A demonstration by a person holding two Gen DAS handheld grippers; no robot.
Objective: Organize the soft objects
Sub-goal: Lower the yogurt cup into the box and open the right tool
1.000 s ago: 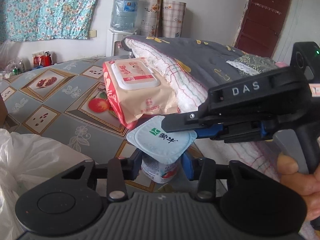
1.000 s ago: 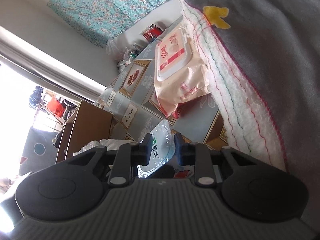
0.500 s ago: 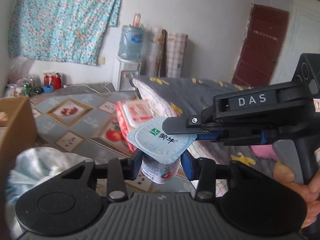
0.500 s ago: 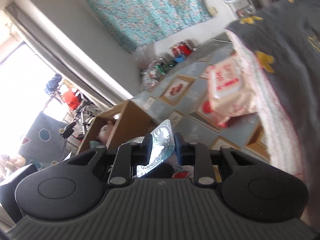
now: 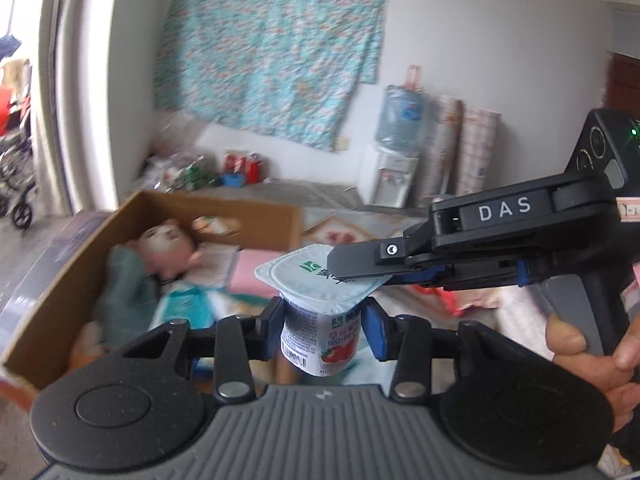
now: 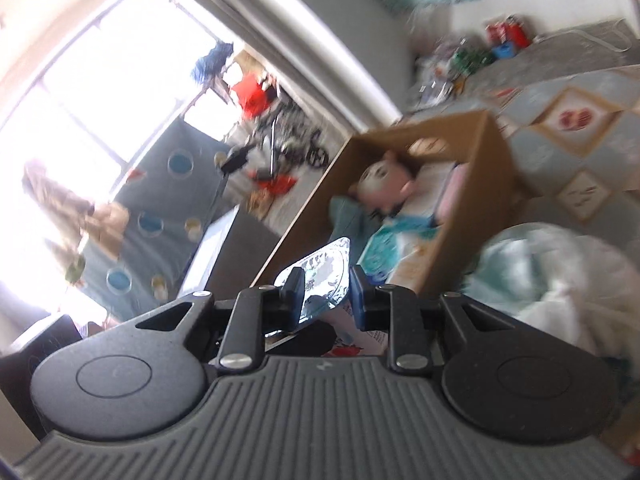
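A white strawberry yogurt cup with a foil lid hangs in the air, held by both grippers. My left gripper is shut on the cup's body, one blue pad on each side. Coming in from the right, my right gripper is shut on the rim of the lid, which shows edge-on between its fingers. Just beyond the cup lies an open cardboard box, also seen in the right wrist view. A soft doll and several flat packets lie inside it.
A person's hand grips the right gripper's handle. A white plastic bag lies right of the box. A water dispenser and rolled mats stand at the far wall. A bright window and cluttered floor are to the left.
Both grippers have risen and swung left with the yogurt cup, away from the wet-wipes pack and folded blanket. The cardboard box with the doll now fills the view behind the cup.
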